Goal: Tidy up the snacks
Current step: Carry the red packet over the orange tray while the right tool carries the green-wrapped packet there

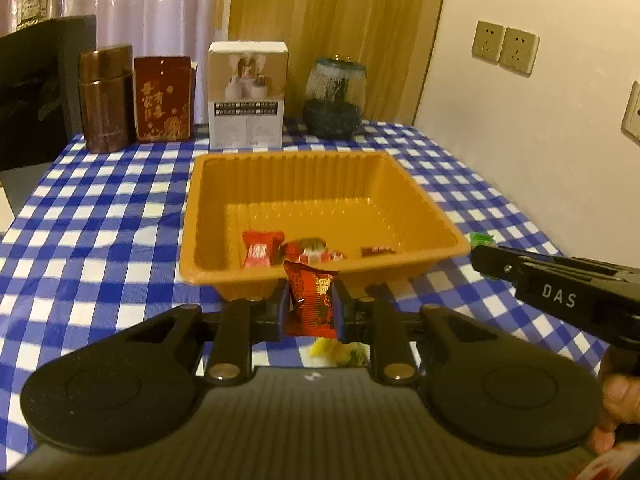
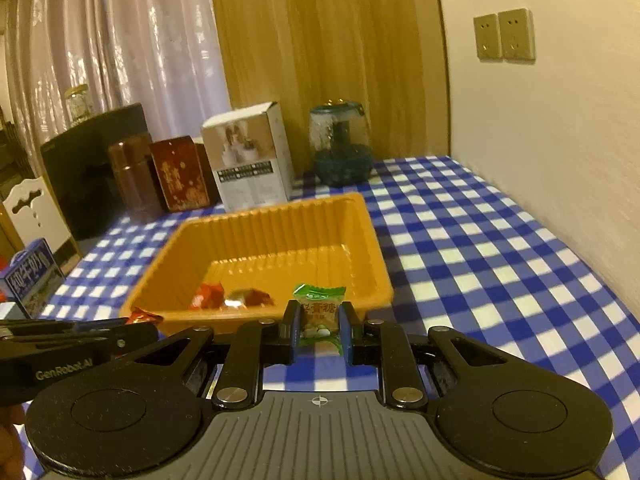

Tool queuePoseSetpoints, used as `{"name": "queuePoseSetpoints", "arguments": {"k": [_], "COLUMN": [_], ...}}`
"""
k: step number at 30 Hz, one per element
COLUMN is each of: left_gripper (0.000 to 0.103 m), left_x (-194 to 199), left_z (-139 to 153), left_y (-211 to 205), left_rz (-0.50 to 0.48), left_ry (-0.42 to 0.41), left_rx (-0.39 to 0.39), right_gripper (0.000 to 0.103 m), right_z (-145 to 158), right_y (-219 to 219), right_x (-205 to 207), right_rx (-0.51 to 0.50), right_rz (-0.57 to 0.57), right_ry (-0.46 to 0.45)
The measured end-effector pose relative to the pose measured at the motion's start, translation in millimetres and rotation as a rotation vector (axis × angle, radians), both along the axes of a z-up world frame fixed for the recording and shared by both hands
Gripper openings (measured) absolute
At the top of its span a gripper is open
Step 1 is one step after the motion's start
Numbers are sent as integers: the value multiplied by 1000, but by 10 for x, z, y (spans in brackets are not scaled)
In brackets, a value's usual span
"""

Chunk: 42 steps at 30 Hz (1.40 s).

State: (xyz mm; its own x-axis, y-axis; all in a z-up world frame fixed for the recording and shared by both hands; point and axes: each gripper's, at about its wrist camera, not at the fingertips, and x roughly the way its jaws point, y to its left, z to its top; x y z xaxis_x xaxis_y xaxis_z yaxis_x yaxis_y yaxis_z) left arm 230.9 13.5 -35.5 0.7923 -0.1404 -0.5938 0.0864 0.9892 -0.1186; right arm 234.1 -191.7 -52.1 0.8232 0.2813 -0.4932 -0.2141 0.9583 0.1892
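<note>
An orange plastic tray sits on the blue checked tablecloth with several wrapped red candies in its near part. My left gripper is shut on a red snack packet, held just in front of the tray's near rim. My right gripper is shut on a green-and-white candy, also in front of the tray's near rim. In the left wrist view the right gripper reaches in from the right with a bit of green wrapper at its tip. A yellow-green candy lies on the cloth under my left gripper.
Along the back stand a brown flask, a red tin, a white box and a glass jar. A wall with sockets borders the right side. A blue carton stands at the left in the right wrist view.
</note>
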Motion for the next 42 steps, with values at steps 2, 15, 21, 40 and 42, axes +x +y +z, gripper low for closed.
{"name": "queuePoseSetpoints", "arguments": {"k": [2,15,21,40,42], "left_gripper": [20,20,20,20,21], "left_x": [71,629,848,1226,1252], "left_z": [48,222,195,-44,-72], "left_y": [14,243,351,514,520], "left_rz": [0,36,44,55,64], "left_ry": [-11,-54,-46,20,35], "left_rx": [-1,1,4,-21,-19], "right_gripper": [20,20,20,20,20], "right_z": [46,173,127,-58,-62], "right_y": [25,256,352,418,418], "right_x": [68,662,911,1314,1322], "right_rx": [13,23,20,57,62], "right_rz": [9,52,66,63,60], "right_ry": [-3,9,28,99,101]}}
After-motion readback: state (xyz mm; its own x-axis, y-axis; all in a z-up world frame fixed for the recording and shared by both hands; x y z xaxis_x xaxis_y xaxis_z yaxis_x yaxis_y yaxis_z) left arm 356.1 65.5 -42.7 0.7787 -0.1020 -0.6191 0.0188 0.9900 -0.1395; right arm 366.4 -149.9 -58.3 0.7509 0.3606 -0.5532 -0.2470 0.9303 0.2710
